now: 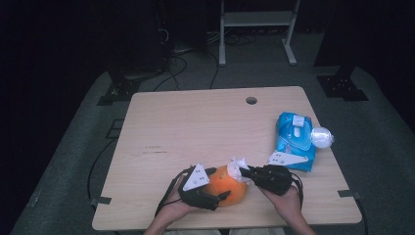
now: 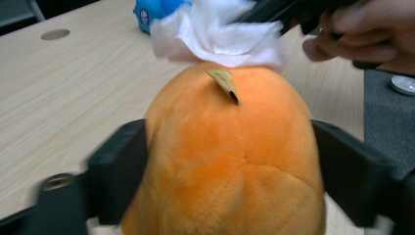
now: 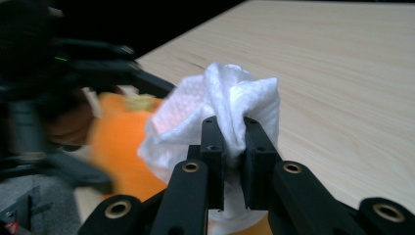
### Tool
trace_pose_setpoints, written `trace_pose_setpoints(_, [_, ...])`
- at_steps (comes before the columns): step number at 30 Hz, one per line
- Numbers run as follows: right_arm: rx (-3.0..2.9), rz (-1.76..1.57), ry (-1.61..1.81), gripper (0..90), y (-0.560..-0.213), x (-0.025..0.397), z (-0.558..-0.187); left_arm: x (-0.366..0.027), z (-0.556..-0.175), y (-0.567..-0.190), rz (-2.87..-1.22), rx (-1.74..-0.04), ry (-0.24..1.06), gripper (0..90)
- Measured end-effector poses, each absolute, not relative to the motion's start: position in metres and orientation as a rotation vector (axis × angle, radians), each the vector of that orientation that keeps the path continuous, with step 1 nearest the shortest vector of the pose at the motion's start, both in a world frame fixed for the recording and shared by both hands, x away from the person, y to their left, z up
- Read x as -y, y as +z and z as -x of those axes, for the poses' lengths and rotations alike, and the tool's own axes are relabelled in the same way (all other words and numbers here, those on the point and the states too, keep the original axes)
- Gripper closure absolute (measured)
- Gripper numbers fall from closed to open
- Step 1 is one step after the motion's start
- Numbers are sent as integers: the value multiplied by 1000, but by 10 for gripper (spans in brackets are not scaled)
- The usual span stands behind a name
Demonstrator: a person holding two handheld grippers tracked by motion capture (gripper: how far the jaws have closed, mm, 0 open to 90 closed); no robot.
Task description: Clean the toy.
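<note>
The orange plush toy (image 2: 230,161) sits at the near edge of the desk (image 1: 195,127), squeezed between the jaws of the left hand-held gripper (image 1: 208,188), which is clamped on its sides. Right on top of it, just ahead of that gripper's jaws, a white wipe (image 3: 230,105) is pressed against the fabric near the small tan stem (image 2: 224,83). The right hand-held gripper (image 3: 230,142) has its jaws pinched together on the bunched wipe. This looks like the wiping step, mid-scrub. Next move, I'd say: drag the wipe across the top while the left keeps the toy steady. Beyond the right hand-held gripper lies the blue wipes pack (image 1: 295,139).
</note>
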State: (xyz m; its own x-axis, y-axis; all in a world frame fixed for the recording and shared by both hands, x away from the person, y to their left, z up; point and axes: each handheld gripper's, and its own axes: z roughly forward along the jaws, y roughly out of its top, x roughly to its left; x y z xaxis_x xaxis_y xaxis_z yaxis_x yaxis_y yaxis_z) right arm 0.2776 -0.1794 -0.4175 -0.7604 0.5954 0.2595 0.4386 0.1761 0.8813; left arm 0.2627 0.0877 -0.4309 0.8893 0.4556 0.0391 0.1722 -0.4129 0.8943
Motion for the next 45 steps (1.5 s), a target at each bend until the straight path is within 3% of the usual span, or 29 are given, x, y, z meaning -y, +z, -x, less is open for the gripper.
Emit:
trace_pose_setpoints(4, [-2301, -901, 1693, 806, -406, 167, -266, -85, -261, -422, -1965, -460, 347, 332])
trace_pose_setpoints(12, [-2290, -1002, 1651, 807, -418, 171, -274, -84, -261, -419, -1955, -472, 357, 314])
trace_pose_setpoints(15, [-2290, -900, 1668, 807, -405, 162, -264, -81, -262, -420, -1947, -482, 363, 265])
trace_pose_setpoints(19, [-2314, -956, 1627, 809, -421, 163, -270, -85, -263, -419, -1950, -489, 320, 143])
trace_pose_setpoints(23, [-2294, -1007, 1598, 809, -425, 170, -276, -99, -266, -417, -1957, -503, 287, 102])
trace_pose_setpoints(25, [-2294, -1030, 1617, 810, -426, 173, -277, -100, -268, -421, -1964, -500, 258, 152])
trace_pose_setpoints(29, [-2261, -1000, 1716, 811, -413, 175, -272, -92, -263, -421, -1962, -480, 324, 318])
trace_pose_setpoints(32, [-2257, -923, 1756, 810, -401, 169, -264, -85, -261, -418, -1968, -463, 338, 332])
trace_pose_setpoints(39, [-2266, -1049, 1701, 810, -424, 178, -278, -97, -266, -419, -1965, -496, 266, 123])
trace_pose_setpoints(40, [-2263, -1053, 1696, 811, -423, 179, -279, -97, -267, -421, -1964, -508, 254, 134])
trace_pose_setpoints(43, [-2244, -1012, 1728, 810, -412, 178, -273, -94, -265, -420, -1963, -490, 288, 298])
trace_pose_setpoints(45, [-2232, -951, 1780, 810, -402, 176, -267, -91, -263, -414, -1943, -478, 303, 357])
